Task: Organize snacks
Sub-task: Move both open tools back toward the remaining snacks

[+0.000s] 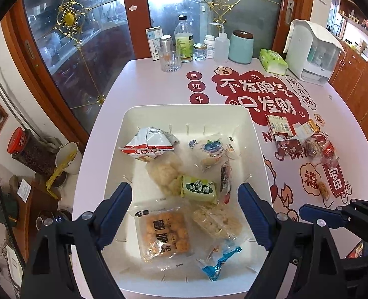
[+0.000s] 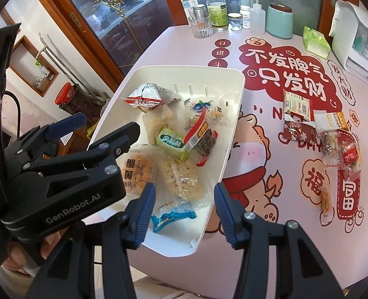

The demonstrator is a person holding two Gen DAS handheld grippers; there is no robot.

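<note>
The left gripper [image 1: 185,214] hangs over the tray [image 1: 159,111], jaws wide apart and empty; packets such as the green one [image 1: 199,189] lie below. The right gripper [image 2: 184,206], partly open and empty, sits over the tray's edge. Loose snacks [image 2: 333,139] wait right; I'd reach there, descending squarely on one packet.

right claw [image 2: 184,210]: agape, empty | over white tray [image 2: 230,134] (snack-filled) | left claw [image 2: 104,123] alongside
</note>
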